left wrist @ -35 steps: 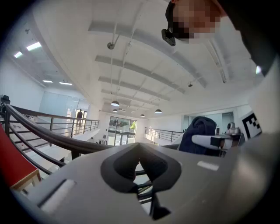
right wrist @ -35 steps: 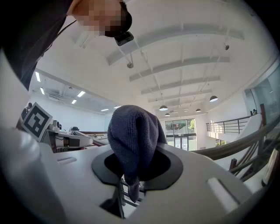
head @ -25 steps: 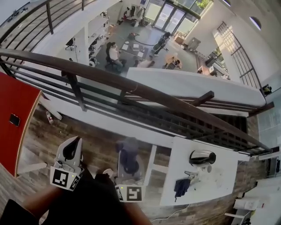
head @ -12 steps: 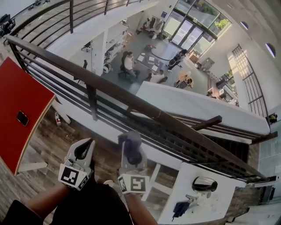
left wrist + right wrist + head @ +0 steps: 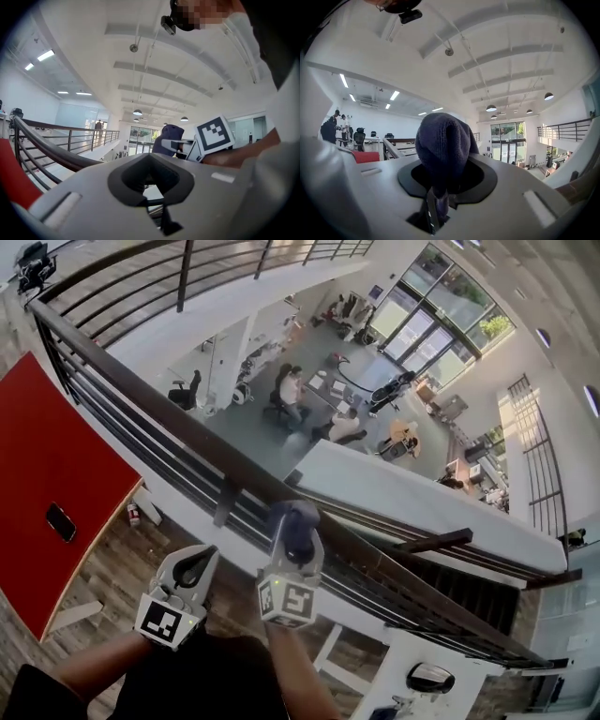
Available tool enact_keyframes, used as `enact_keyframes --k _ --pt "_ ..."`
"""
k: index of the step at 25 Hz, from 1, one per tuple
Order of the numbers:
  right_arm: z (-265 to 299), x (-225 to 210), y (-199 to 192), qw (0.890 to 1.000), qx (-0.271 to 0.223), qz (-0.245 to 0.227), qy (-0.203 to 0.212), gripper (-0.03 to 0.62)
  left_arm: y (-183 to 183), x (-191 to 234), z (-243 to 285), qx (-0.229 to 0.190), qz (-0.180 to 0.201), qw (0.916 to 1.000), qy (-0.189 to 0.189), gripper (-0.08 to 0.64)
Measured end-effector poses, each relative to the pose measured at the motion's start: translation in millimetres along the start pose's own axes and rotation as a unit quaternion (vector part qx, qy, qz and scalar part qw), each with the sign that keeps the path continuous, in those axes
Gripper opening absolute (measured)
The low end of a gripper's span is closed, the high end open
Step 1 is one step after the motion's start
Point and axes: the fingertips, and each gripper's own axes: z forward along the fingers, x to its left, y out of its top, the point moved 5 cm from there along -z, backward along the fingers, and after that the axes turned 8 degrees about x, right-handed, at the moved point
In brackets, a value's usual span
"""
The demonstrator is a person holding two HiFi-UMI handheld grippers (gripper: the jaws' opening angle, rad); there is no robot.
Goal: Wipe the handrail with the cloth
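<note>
The handrail is seen running diagonally ahead. The left gripper is held below it, clenched on nothing. Beside it, the cloth is kept bunched at the handrail, clamped in the right gripper.

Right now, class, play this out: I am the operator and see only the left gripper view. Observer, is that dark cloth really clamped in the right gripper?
Observer: Yes. In the right gripper view the right gripper is shut on the lower end of the dark cloth.
Operator: Is the cloth at the handrail?
Observer: In the head view the cloth overlaps the top bar of the handrail, beside a post. Whether they touch cannot be told.
</note>
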Motion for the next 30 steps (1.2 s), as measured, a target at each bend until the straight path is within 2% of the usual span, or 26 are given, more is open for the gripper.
enact_keyframes --k 3,7,15,23,30 --pt "32.4 5.5 -6.7 1.000 0.016 0.003 -0.005 0.100 8.6 20.1 8.2 -0.007 0.005 1.0000 -0.001 0.000" --pt "59.2 10.3 -17.3 0.999 0.031 0.008 0.001 0.100 15.3 31.8 10.3 -0.022 -0.011 0.9996 0.016 0.000" --pt "102.1 14.8 -39.3 0.998 0.056 -0.003 0.000 0.100 0.0 52.3 21.7 -0.009 -0.033 0.9987 0.037 0.000" --pt "124.6 22.3 -63.0 0.996 0.087 -0.009 -0.015 0.100 -7.4 73.7 28.4 0.011 -0.052 0.9979 0.036 0.000" --pt "125.4 22.1 -68.9 0.995 0.099 0.003 -0.016 0.100 -3.7 70.7 30.4 0.016 -0.043 0.9986 0.027 0.000"
